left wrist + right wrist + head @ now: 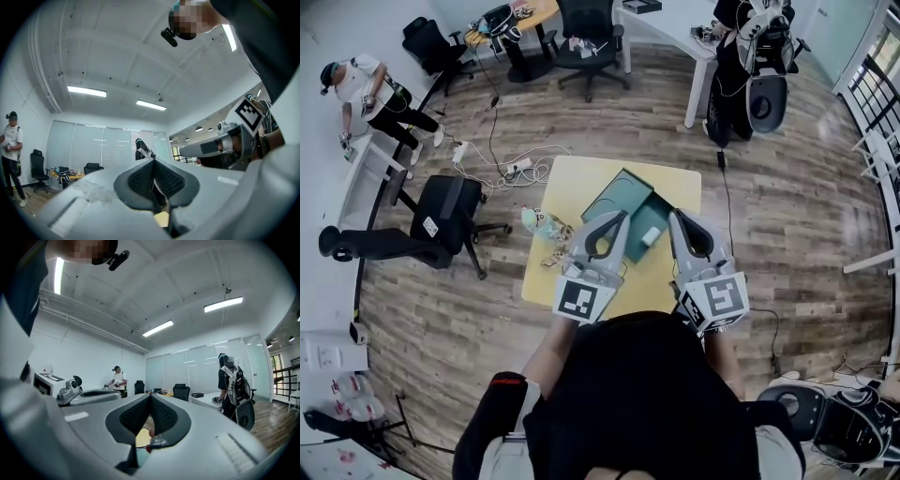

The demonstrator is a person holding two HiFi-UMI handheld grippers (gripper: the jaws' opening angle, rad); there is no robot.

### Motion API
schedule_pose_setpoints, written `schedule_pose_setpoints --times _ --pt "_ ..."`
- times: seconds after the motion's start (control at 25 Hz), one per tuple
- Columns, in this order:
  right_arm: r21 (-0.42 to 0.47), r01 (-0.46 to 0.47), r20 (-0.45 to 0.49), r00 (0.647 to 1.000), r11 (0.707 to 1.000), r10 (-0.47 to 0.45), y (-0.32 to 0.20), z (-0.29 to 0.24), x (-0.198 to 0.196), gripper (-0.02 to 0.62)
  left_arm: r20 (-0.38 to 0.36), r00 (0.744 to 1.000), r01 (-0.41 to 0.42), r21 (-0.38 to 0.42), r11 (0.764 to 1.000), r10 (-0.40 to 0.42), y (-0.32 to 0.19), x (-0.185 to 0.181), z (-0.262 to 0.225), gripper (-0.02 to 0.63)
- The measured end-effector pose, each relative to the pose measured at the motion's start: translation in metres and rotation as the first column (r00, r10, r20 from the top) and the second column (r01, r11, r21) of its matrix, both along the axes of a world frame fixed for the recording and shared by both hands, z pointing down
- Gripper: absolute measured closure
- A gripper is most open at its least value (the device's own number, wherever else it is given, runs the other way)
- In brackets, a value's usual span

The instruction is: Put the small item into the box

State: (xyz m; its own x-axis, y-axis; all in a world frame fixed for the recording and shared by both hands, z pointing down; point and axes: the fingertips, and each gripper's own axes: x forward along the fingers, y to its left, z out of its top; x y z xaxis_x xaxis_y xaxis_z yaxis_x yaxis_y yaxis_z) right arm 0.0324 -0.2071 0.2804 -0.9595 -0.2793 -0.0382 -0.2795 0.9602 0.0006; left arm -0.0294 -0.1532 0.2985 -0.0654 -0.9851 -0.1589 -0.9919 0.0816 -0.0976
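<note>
Fingers (pixel 140 180) on the left gripper (pixel 620 218) are pressed together, empty; right gripper (pixel 676 218) also closed on nothing. Both hover over the yellow counter (pixel 572 183), with the small white item (pixel 652 236) lying inside the open teal box (pixel 617 199).

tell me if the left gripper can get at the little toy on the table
Probably yes. The toy lies in the open on the table, just left of the left gripper, nothing between them. Its jaws are shut, so they must open first.
</note>
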Motion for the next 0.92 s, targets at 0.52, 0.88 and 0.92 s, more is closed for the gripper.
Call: schedule_pose_setpoints --times 0.52,0.88,0.92 --pt "-0.011 0.008 -0.015 1.0 1.0 -0.008 0.001 0.009 -0.001 0.594 -0.021 1.0 0.014 -0.018 1.0 -0.014 0.003 -0.002 0.011 0.604" --pt "-0.009 0.017 -0.031 0.999 1.0 -0.017 0.001 0.018 -0.006 0.594 -0.036 0.999 0.011 -0.026 1.0 -0.012 0.0 -0.004 0.018 0.604" --pt "-0.009 0.016 -0.032 0.999 1.0 -0.017 0.0 0.018 -0.006 0.594 -0.037 0.999 0.011 -0.027 1.0 -0.012 0.0 -0.004 0.018 0.604"
